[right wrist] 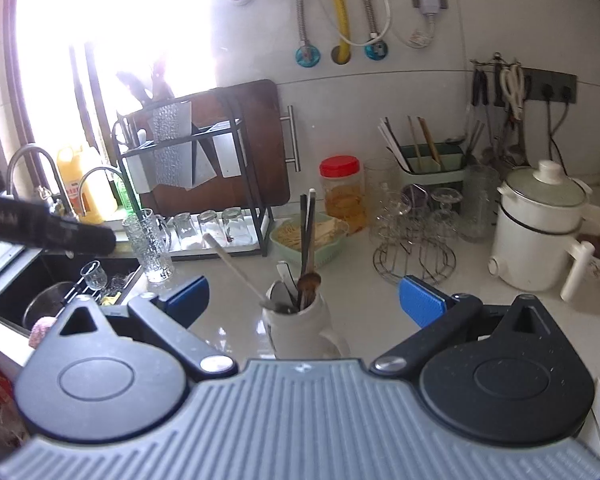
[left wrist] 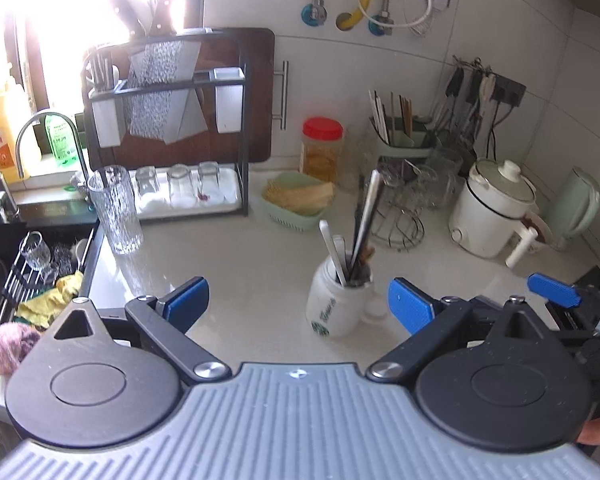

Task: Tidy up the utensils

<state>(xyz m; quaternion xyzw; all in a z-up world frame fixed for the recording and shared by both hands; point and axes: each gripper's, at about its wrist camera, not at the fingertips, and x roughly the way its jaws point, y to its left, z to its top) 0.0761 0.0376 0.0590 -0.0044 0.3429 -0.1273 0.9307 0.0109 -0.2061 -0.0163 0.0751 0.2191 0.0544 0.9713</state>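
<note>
A white mug [left wrist: 332,312] stands on the pale counter and holds several utensils [left wrist: 360,232]: dark chopsticks, white spoons and a metal piece. My left gripper [left wrist: 300,304] is open, its blue pads wide apart and touching nothing; the mug sits just right of the middle of the gap. In the right wrist view the same mug [right wrist: 296,328] is straight ahead of my right gripper [right wrist: 304,302], which is open and holds nothing. A white spoon handle [right wrist: 232,260] leans left out of the mug. A green utensil holder [right wrist: 428,160] with chopsticks stands by the back wall.
The sink [left wrist: 40,240] with dishes lies at the left, with a tall ribbed glass [left wrist: 116,208] beside it. A black knife rack [left wrist: 172,120] holds glasses. A green basket [left wrist: 296,200], red-lidded jar [left wrist: 322,148], wire glass stand [left wrist: 400,216] and white electric pot [left wrist: 496,208] line the back.
</note>
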